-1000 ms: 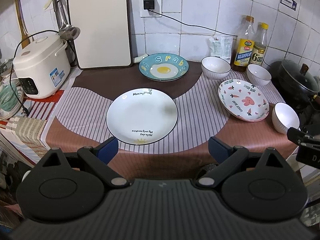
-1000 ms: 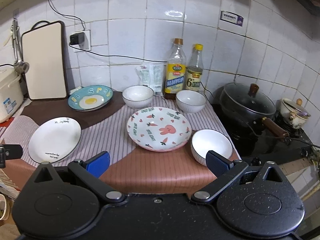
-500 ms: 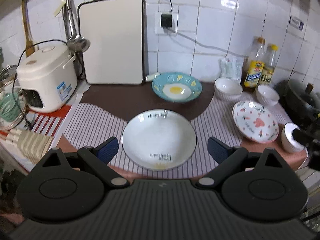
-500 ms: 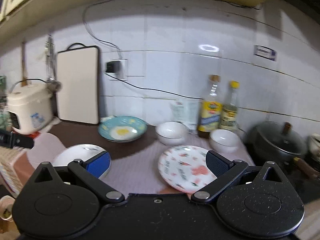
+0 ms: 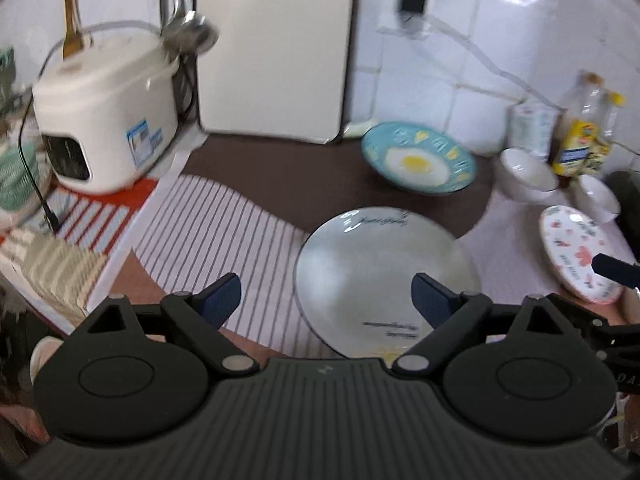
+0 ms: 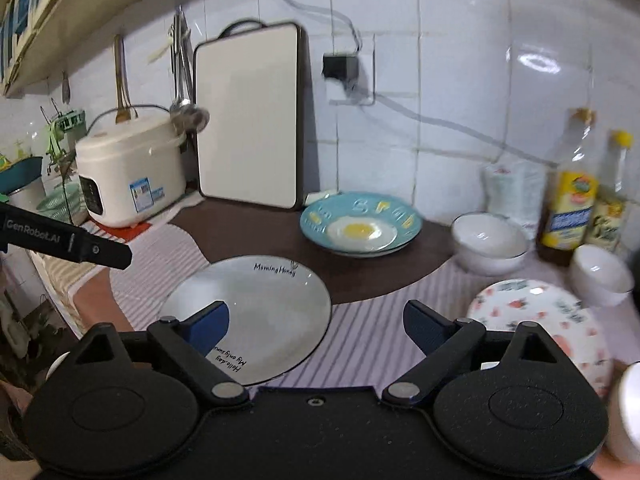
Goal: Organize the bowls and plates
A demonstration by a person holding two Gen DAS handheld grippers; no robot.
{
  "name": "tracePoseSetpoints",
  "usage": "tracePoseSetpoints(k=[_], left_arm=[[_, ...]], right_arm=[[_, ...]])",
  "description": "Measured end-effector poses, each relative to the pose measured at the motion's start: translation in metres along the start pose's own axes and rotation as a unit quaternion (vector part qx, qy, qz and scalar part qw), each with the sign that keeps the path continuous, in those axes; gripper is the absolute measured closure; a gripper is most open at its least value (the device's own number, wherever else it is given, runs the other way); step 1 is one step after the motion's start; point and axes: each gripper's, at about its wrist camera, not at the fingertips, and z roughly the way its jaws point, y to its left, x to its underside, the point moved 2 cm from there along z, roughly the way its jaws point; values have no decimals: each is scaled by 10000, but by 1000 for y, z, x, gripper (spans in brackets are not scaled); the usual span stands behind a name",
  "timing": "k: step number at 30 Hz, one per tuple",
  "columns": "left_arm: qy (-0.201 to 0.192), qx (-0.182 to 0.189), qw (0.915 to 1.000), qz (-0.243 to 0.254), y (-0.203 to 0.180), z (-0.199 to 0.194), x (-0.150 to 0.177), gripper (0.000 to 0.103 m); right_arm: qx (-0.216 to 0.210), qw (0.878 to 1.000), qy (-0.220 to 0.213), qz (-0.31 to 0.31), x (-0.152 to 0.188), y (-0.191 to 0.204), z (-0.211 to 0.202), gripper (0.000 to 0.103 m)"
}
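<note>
A white plate (image 5: 386,276) with black lettering lies on the striped mat, also in the right wrist view (image 6: 256,312). A blue egg-print plate (image 5: 418,160) (image 6: 360,224) sits behind it. A pink rabbit-print plate (image 5: 576,252) (image 6: 540,320) lies at the right. Two white bowls (image 5: 528,174) (image 5: 596,196) stand near the bottles; a third bowl (image 6: 630,408) is at the right edge. My left gripper (image 5: 326,298) is open, hovering over the white plate's left rim. My right gripper (image 6: 316,322) is open above the mat between the white and pink plates.
A white rice cooker (image 5: 104,108) stands at the left with a cutting board (image 5: 272,48) leaning on the tiled wall. Oil bottles (image 6: 572,188) stand at the back right. A dark pot edge (image 5: 628,200) is at the far right. The counter's front edge is near.
Both grippers swung left and moved closer to the counter. The white plate now sits larger and right of centre in the left view. Both stay open.
</note>
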Motion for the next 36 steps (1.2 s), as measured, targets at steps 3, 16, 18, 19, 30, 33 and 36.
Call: tracePoseSetpoints(k=[3,16,18,19,30,33,36], left_arm=[[101,12,9999,-92,12,26,6,16],[665,214,9975,-98,30,111,21,26],[889,174,9955,-265,35,123,25,26],[893,182,9954,-308,37,125,27,26],[859,767,9931,-218,33,127,30,84],[911,846,9909,-513,36,131,30,84],[905,947,9878,-846,41,134,32,84]], right_arm=[[-46,9994,166,287,11,-2,31,9],[-253,9906,833,1056,46,-15,108,31],[-213,9895,887,1124,49,-16,112,31],[-233,9896,872,1124,49,-16,112,32],[-504,9833,1062,1387,47,-20,120,81],[-510,9824,1060,1453,48,-21,122,82],[-585,9786,1062,1660,50,-24,125,81]])
